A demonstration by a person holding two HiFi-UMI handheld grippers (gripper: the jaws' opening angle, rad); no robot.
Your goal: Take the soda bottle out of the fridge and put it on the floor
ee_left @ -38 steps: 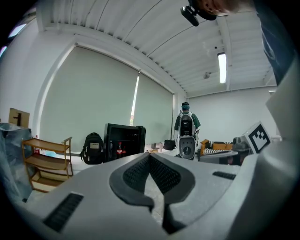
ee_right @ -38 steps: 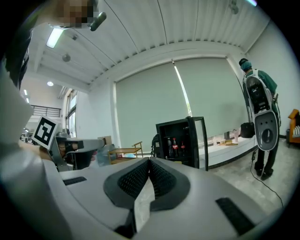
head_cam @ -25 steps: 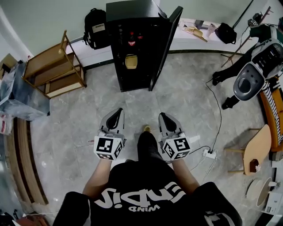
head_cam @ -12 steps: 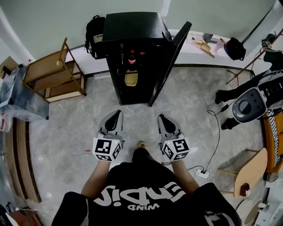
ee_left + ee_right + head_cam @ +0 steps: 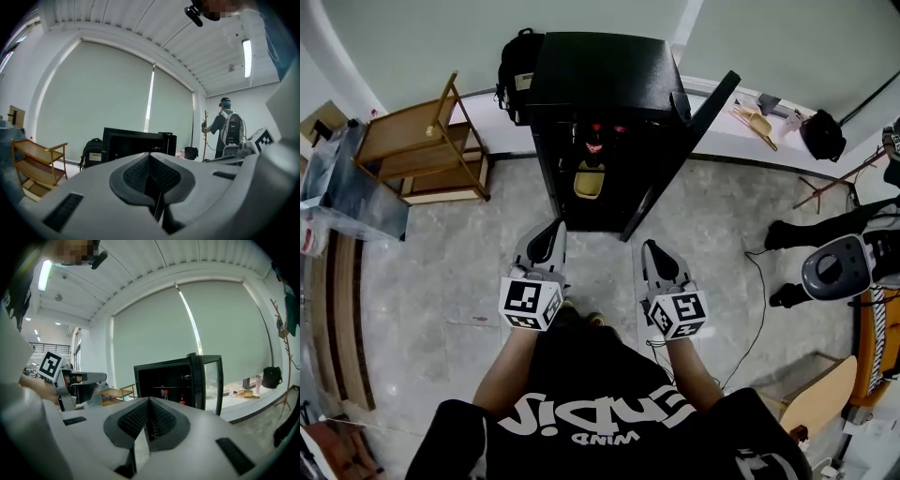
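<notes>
Black fridge [image 5: 602,80] standing at 12 o'clock of the person, its door [image 5: 686,150] swung open toward 2 o'clock. On an inner shelf, seen in the right gripper view, the soda bottle [image 5: 182,399] stands upright with a second red-capped bottle [image 5: 165,393] just beside it at 9 o'clock; which of the two is meant is a judgement. A yellowish item [image 5: 589,178] sits on the shelf below. Left gripper [image 5: 553,230] and right gripper [image 5: 650,247] are held side by side at 6 o'clock of the fridge, well apart from the shelves, each with its jaws pressed together on nothing. The step in hand appears to be the reach: one gripper's jaws must part before entering, go in level, and close on the bottle's body below the cap. The neighbouring bottle and the door edge at 2 o'clock are the likely things to knock. Once lifted clear, the bottle should stay upright until set on bare floor [image 5: 441,281].
</notes>
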